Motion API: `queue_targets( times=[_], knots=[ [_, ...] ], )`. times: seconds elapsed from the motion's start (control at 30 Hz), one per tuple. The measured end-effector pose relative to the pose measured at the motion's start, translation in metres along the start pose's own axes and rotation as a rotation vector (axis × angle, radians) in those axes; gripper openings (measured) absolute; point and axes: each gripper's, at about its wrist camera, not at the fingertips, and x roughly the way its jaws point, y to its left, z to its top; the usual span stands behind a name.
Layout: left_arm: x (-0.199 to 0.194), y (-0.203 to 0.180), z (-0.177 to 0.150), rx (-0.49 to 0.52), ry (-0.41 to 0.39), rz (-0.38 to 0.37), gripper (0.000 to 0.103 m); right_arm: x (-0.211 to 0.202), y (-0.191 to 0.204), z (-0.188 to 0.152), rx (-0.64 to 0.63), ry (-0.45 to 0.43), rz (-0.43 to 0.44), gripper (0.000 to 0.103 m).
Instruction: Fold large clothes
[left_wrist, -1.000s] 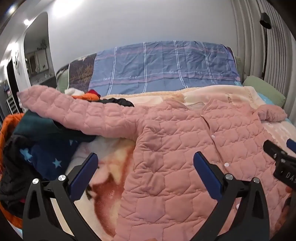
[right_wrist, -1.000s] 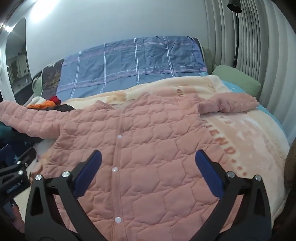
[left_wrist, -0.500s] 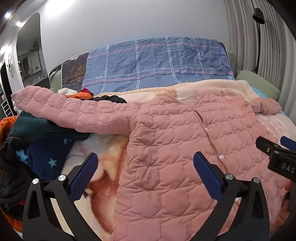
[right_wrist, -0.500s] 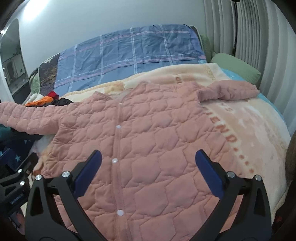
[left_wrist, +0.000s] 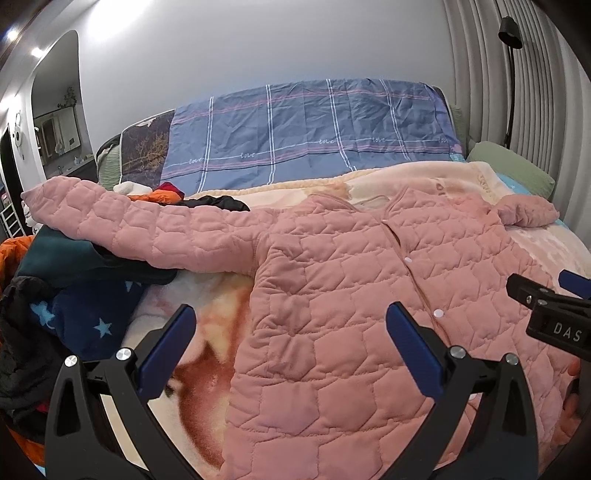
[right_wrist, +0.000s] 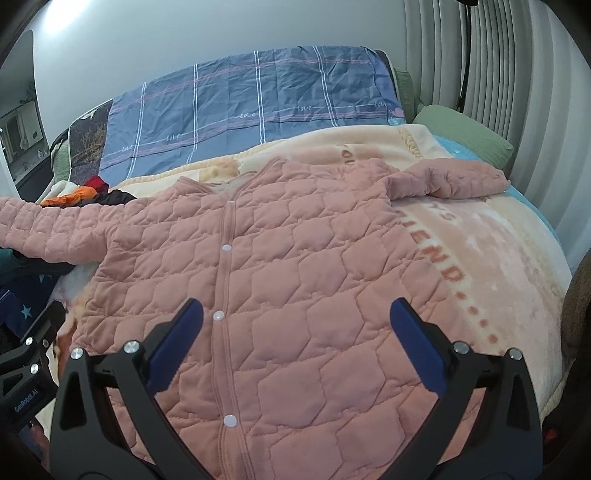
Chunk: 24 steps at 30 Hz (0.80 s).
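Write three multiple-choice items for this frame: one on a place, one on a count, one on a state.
1. Where does the pink quilted jacket's long outstretched sleeve rest?
A. on the heap of dark clothes
B. on the green pillow
C. tucked under the jacket

2. How many white snap buttons show on the jacket's front in the right wrist view?
A. one
B. three
C. six

3. How do the jaws of the left gripper and right gripper stand?
A. both shut on the jacket
B. one shut, one open
C. both open, holding nothing

Answers:
1 A, the sleeve lies across the pile with the star-print navy cloth.
2 B, three white snaps sit along the placket.
3 C, each view shows blue pads spread wide over the jacket.
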Motion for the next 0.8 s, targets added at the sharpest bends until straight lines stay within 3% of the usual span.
queue_targets(
  times=[0.3, 0.47, 0.8],
  knots=[
    [0.01, 0.001, -0.006, 0.013, 0.07, 0.004, 0.102, 0.001, 0.005, -0.001, -0.033, 0.005, -0.019, 0.101],
    [0.012, 0.003, -0.007, -0.001, 0.091, -0.036, 0.102, 0.002, 0.005, -0.001, -0.04, 0.006, -0.025, 0.101],
    [0.014, 0.002, -0.009, -0.001, 0.108, -0.03, 0.102, 0.002, 0.008, -0.003, -0.045, 0.014, 0.019, 0.101]
  ],
)
